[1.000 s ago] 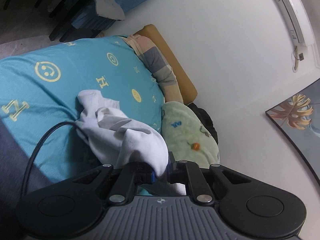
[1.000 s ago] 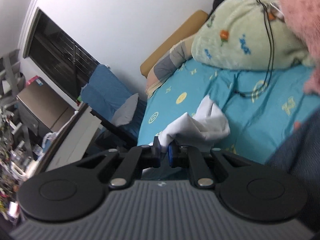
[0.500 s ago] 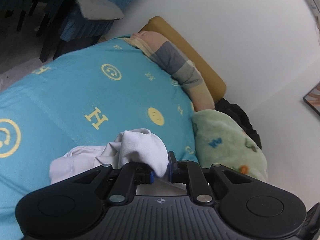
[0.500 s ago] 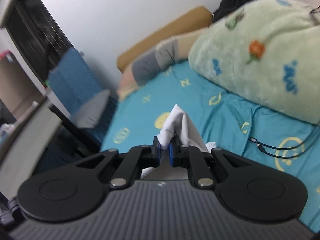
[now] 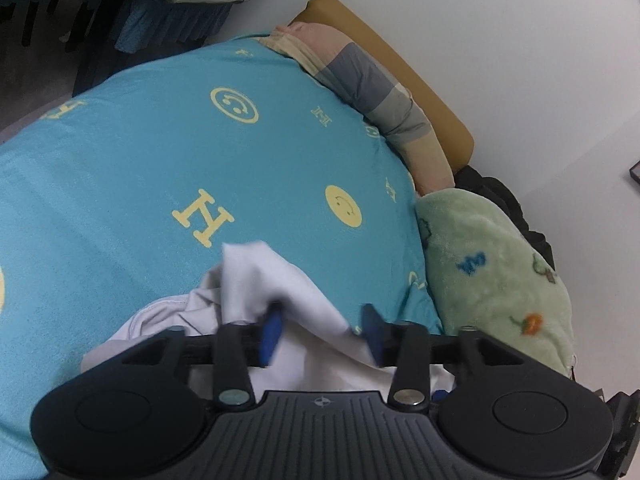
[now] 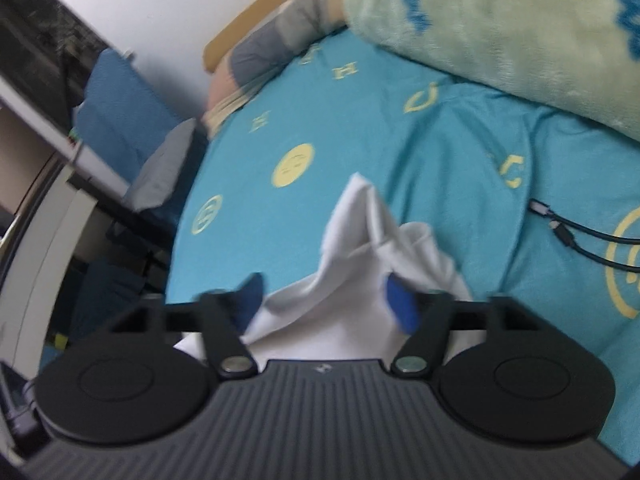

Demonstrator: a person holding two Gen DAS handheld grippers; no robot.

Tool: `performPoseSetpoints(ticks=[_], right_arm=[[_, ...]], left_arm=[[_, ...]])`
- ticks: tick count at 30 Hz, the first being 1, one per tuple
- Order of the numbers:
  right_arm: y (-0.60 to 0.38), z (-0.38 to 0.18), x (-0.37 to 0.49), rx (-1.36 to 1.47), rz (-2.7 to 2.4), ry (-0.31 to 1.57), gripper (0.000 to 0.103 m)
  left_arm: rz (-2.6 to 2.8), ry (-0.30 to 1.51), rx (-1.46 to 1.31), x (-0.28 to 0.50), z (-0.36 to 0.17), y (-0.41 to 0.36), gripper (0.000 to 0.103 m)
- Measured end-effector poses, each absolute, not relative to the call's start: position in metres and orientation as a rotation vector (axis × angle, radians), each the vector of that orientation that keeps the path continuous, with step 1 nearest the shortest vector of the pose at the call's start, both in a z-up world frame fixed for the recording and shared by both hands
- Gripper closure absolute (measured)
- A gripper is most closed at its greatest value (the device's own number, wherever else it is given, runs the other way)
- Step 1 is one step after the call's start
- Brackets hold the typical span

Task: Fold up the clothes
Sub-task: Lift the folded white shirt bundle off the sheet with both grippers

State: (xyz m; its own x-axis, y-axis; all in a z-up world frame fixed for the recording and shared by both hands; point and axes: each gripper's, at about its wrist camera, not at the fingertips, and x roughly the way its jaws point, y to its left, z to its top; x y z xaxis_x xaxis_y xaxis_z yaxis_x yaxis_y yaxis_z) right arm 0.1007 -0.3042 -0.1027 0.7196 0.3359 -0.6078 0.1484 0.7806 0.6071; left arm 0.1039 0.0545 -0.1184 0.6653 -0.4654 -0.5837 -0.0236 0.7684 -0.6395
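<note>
A crumpled white garment (image 5: 256, 284) lies on the turquoise bed sheet (image 5: 140, 168), bunched right in front of both grippers. My left gripper (image 5: 322, 330) is open, its blue pads spread either side of a fold of the cloth. In the right wrist view the same white garment (image 6: 360, 240) rises in a peak between the spread blue pads of my right gripper (image 6: 326, 300), which is also open. The near part of the garment is hidden under both gripper bodies.
A green fleece blanket (image 5: 500, 264) lies at the right of the bed, also in the right wrist view (image 6: 500, 20). A striped pillow (image 5: 372, 88) and tan headboard (image 5: 400, 60) line the wall. Black cables (image 6: 580, 240) lie on the sheet. A blue chair (image 6: 120, 108) stands beside the bed.
Both grippers were shut on the white garment and carried it down toward the sheet; now both have opened and the cloth rests loose between the pads.
</note>
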Motion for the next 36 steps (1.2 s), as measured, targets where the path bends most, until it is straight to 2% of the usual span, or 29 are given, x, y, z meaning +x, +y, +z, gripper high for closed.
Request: performPoseSetpoints(ticks=[1, 2, 8, 13, 18, 21, 25, 30, 32, 36], right_arm=[[-0.303, -0.098, 0.096, 0.687, 0.12, 0.772, 0.021], [-0.303, -0.093, 0.09, 0.699, 0.124, 0.776, 0.021], [-0.312, -0.086, 0.039, 0.897, 0.159, 0.837, 0.019], [-0.319, -0.107, 0.001, 1.14, 0.119, 0.883, 0.022], [-0.316, -0.097, -0.025, 1.161, 0.082, 0.816, 0.019], [-0.306, -0.103, -0.027, 1.196, 0.151, 0.86, 0.019], [-0.289, -0.133, -0.014, 1.259, 0.214, 0.994, 0.02], [-0.296, -0.166, -0.002, 1.305, 0.114, 1.085, 0.02], [-0.308, -0.172, -0.003, 1.38, 0.091, 1.04, 0.021], [-0.324, -0.165, -0.004, 1.355, 0.031, 0.955, 0.027]], left_arm=[[-0.282, 0.806, -0.669, 0.098, -0.113, 0.054, 0.032], [-0.3, 0.8, -0.678, 0.093, -0.106, 0.054, 0.026], [-0.373, 0.864, -0.715, 0.039, -0.086, 0.051, 0.016], [-0.329, 1.026, -0.852, 0.006, -0.106, 0.054, 0.016], [-0.276, 1.076, -0.962, 0.009, -0.132, 0.062, 0.016], [-0.239, 1.097, -1.012, 0.012, -0.145, 0.068, 0.016], [-0.188, 1.124, -1.08, 0.017, -0.164, 0.075, 0.021], [-0.124, 1.155, -1.162, 0.023, -0.187, 0.084, 0.043], [-0.106, 1.16, -1.172, 0.023, -0.189, 0.088, 0.054], [-0.101, 1.152, -1.212, 0.021, -0.193, 0.095, 0.066]])
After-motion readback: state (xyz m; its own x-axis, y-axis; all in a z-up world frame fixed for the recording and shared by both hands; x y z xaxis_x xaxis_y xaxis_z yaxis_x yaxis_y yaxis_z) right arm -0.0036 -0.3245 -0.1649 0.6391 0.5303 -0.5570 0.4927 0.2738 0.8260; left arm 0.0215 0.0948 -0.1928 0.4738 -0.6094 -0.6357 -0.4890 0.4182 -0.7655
